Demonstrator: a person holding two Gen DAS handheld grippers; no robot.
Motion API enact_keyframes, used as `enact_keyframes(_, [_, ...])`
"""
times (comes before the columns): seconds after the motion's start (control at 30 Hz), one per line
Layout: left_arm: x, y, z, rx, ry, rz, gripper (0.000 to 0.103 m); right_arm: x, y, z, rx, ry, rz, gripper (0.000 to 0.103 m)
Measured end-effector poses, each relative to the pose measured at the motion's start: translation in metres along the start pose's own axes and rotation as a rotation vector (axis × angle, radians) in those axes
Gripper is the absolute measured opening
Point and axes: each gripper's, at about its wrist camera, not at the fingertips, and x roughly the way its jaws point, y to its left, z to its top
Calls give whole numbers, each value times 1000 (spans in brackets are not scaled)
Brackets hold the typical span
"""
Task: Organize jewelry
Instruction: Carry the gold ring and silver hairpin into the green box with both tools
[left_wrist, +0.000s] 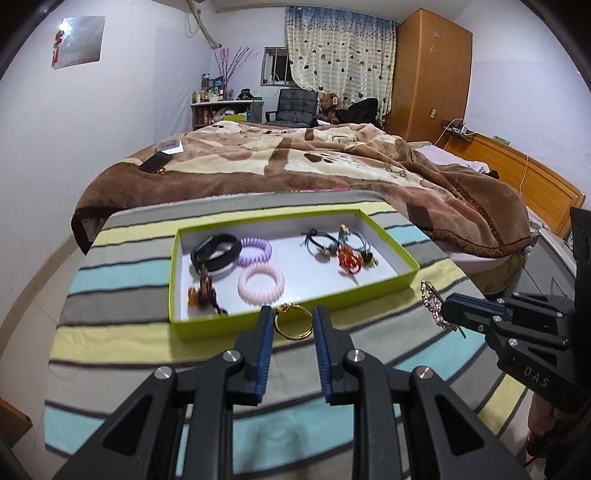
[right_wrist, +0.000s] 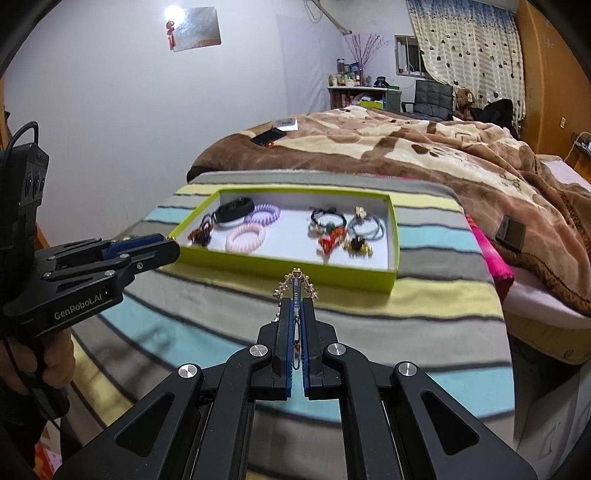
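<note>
Green tray (left_wrist: 406, 275) of hair ties (left_wrist: 261, 283)

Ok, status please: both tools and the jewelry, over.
Left tool open around gold ring on striped cloth. Right tool shut on beaded hair clip. Green box ahead, nothing in the way.

Left claw (left_wrist: 293, 317): matte black linkage arms with triangular cut-outs, round silver pivot screws, ribbed blue pads (left_wrist: 263, 354) lining the inner finger faces. Side of the body is printed "GenRobot.AI" in white. A black cable runs along its handle; bare skin of the hand (right_wrist: 55, 363) shows there. Right claw (right_wrist: 296, 295): same black build, blue pads, white "DAS" lettering.
</note>
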Motion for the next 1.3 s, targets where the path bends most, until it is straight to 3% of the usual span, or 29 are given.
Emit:
enact_keyframes(0.67, [72, 5, 52, 28, 28, -4, 23, 65, -31, 55, 17, 20, -41, 3])
enact_keyframes(1.3, [139, -1, 54, 41, 143, -35, 23, 121, -62, 61, 44, 116, -123, 3])
